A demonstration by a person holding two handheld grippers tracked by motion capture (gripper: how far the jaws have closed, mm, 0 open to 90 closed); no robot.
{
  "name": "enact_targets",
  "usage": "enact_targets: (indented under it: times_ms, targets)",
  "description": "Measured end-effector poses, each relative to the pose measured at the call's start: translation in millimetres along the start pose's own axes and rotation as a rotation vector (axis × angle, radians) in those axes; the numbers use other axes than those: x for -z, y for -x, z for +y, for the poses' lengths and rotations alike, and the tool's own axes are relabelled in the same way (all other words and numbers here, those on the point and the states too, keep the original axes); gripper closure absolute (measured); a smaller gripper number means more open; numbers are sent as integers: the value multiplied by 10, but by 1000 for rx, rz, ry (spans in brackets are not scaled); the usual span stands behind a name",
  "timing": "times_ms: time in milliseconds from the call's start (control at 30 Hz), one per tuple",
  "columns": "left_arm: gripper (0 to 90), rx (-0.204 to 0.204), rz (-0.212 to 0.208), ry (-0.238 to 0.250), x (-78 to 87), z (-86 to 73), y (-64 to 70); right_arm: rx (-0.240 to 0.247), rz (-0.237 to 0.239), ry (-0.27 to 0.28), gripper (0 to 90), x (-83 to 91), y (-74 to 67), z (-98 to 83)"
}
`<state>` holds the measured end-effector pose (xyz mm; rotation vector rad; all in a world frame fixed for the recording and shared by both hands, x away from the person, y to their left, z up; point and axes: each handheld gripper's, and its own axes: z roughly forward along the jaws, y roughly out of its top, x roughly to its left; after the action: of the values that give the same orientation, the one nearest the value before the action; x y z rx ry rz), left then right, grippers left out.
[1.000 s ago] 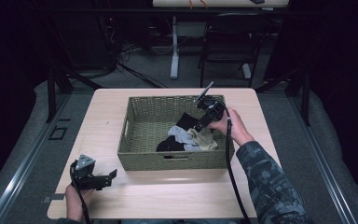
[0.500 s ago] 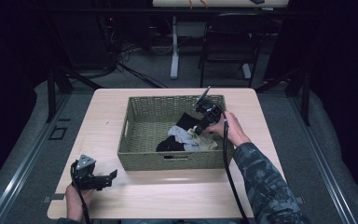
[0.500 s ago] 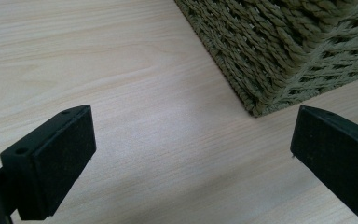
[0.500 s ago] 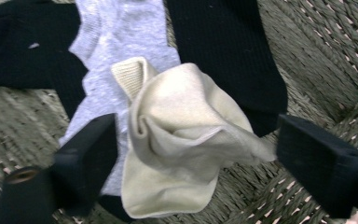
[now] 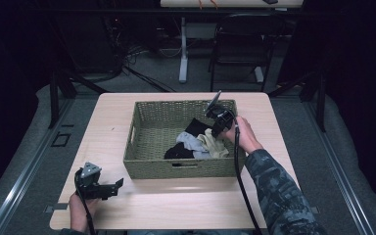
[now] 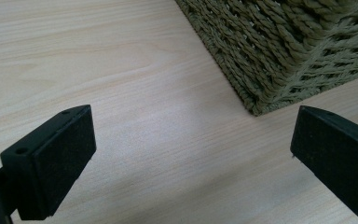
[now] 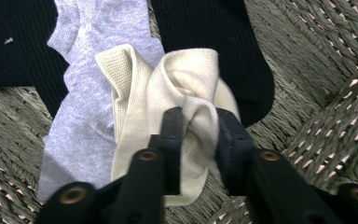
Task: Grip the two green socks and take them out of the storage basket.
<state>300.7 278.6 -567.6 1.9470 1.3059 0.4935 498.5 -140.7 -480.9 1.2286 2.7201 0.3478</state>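
A pale wooden tabletop stands on a grey carpeted floor in a dim room; a black chair and a white table leg stand beyond its far edge. A rectangular olive-green woven basket sits at the tabletop's middle. In the basket's right half lie a cream ribbed sock, a light grey sock and black socks. The right gripper reaches into the basket near its right wall; its jaws have just been closing and now pinch a fold of the cream ribbed sock. The left gripper rests near the tabletop's front left corner, jaws spread wide with nothing between them, beside the basket's corner.
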Motion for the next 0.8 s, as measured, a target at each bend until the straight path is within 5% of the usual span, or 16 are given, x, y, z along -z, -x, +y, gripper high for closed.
enact_targets:
  times_ms: [800]
  targets:
    - [0, -7, 2, -13, -7, 4, 10, 26, -17, 44, 812, 483, 29, -11]
